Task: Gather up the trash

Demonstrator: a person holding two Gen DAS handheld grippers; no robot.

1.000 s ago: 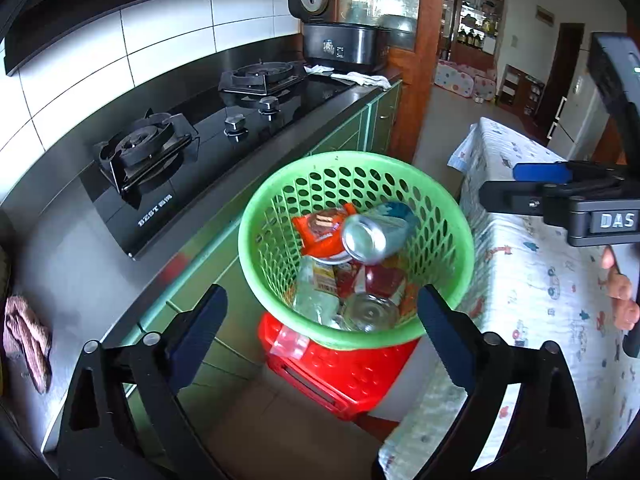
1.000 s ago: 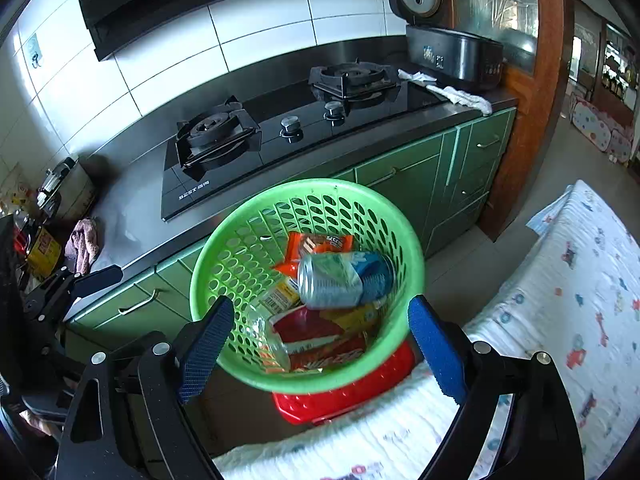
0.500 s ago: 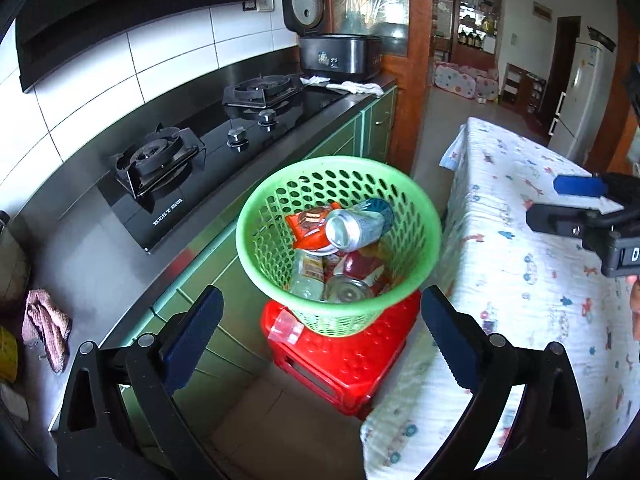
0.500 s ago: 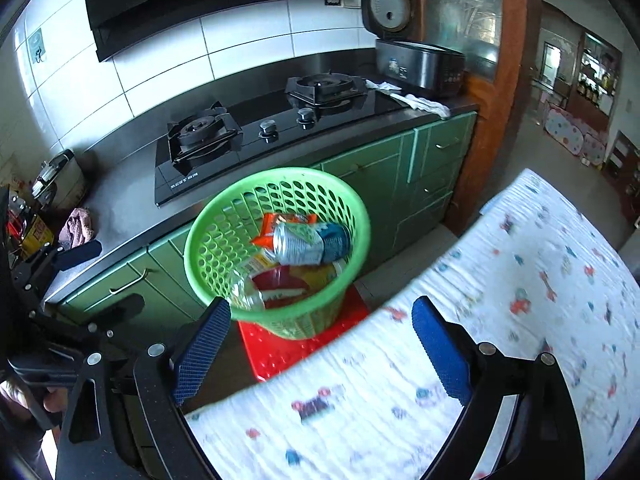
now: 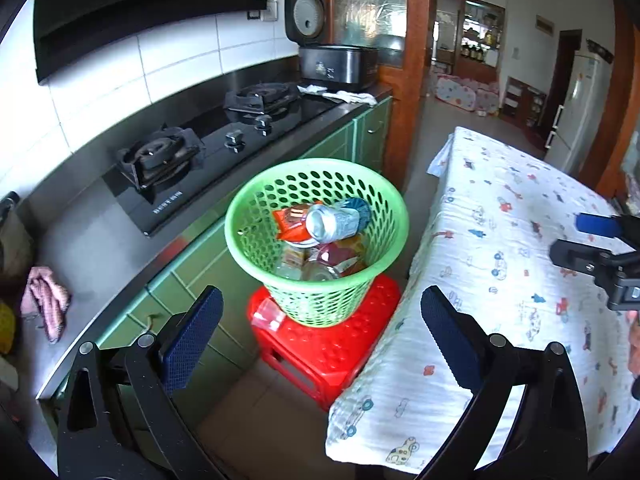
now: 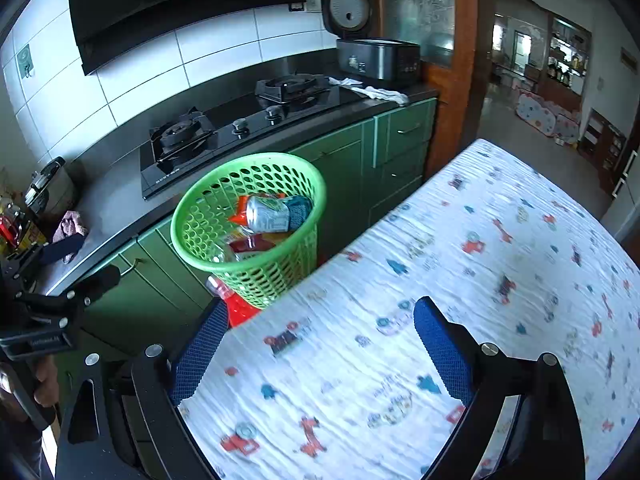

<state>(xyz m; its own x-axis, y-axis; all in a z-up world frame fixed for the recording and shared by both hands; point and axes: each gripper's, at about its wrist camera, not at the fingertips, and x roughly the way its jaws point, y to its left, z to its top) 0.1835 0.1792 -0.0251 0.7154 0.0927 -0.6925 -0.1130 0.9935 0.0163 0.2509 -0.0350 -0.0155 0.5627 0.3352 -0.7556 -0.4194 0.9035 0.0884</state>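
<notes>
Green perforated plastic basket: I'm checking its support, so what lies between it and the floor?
A red plastic stool carries the green perforated plastic basket; a clear crumpled plastic piece lies beside its base, in the left wrist view.

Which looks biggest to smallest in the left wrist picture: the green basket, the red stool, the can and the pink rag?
1. Basket
2. Stool, though the basket hides part of it
3. and 4. Can and rag look much alike, so no ranking there.
</notes>
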